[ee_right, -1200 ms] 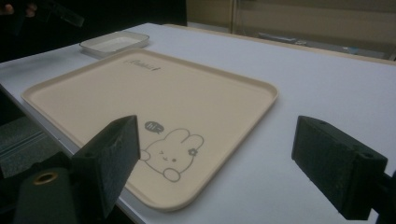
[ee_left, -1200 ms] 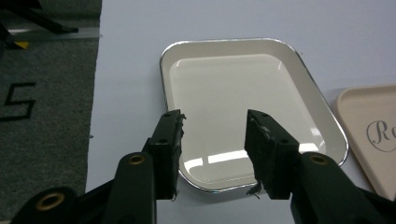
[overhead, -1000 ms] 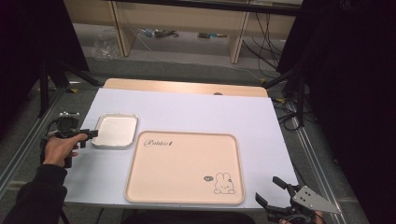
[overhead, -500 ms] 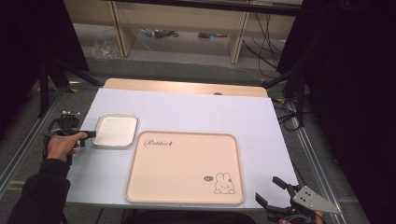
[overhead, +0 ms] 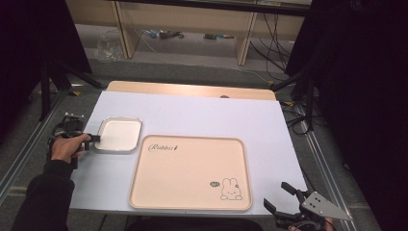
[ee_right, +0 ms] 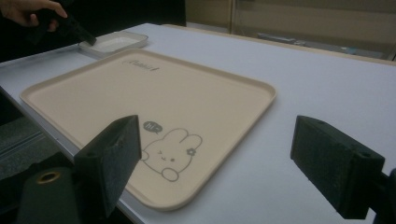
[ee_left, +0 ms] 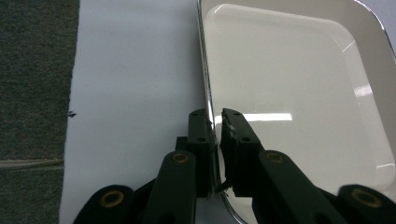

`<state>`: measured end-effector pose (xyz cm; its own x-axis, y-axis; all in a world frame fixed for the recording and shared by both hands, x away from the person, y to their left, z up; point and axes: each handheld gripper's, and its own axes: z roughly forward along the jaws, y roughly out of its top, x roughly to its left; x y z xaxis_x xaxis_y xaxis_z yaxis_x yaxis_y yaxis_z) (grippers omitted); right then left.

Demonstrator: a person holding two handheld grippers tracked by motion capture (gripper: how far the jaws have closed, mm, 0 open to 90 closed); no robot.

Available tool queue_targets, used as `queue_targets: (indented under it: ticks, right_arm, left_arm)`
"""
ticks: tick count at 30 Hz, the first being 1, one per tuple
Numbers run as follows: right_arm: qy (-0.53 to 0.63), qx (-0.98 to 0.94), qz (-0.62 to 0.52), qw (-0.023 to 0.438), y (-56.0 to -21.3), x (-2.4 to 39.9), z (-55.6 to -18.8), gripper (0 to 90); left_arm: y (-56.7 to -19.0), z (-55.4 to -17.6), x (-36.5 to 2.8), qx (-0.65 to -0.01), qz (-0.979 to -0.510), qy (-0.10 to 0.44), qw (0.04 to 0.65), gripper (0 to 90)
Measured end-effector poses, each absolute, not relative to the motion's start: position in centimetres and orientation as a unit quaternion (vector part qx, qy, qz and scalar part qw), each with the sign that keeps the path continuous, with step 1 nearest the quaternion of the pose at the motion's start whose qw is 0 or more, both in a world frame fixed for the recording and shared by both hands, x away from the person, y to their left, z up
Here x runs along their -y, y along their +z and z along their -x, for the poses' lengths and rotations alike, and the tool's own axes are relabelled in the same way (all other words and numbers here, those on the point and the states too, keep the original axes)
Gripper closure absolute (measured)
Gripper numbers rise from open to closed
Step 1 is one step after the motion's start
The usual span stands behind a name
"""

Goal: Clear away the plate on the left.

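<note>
A small white tray with a chrome rim [overhead: 119, 134] lies on the white table top at the left. My left gripper [overhead: 92, 139] is shut on the small white tray's left rim [ee_left: 208, 107], one jaw outside it and one inside. A large beige tray [overhead: 190, 173] with a rabbit drawing lies in the middle, right of the small tray. At the table's near right corner my right gripper [overhead: 284, 198] stands open, its jaws wide apart around nothing, facing the beige tray [ee_right: 140, 98] and the small white tray [ee_right: 114, 43] beyond it.
The white table top [overhead: 216, 120] has a wooden strip along its far edge. Dark floor, metal rails and tripod legs lie to the left and right. Shelves with cables stand behind the table.
The left hand and the small tray have shifted only slightly; the right gripper has not visibly moved.
</note>
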<state>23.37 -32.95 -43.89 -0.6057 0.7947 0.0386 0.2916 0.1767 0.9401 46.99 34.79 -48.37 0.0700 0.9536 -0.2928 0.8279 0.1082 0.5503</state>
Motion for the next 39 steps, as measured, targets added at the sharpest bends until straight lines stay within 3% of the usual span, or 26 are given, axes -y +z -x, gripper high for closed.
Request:
queue_targets:
  ticks: [6,11,20,39]
  right_arm:
    - [0.52,-0.73,-0.381,0.226,-43.9,32.8,-23.2,17.0]
    - [0.523,-0.727,-0.373,0.243,-43.9,32.9,-23.4,17.1]
    - [0.522,-0.727,-0.37,0.248,-43.9,33.0,-23.4,17.2]
    - [0.521,-0.727,-0.375,0.244,-43.9,33.0,-23.4,17.3]
  left_arm:
    - [-48.3,-47.0,-35.2,-0.685,-0.649,0.086,0.318,85.8]
    - [-48.2,-46.8,-35.3,-0.686,-0.644,0.087,0.329,87.6]
    - [-47.6,-46.4,-35.6,-0.681,-0.639,0.105,0.343,88.0]
    - [-46.3,-45.2,-35.9,-0.684,-0.602,0.088,0.403,88.0]
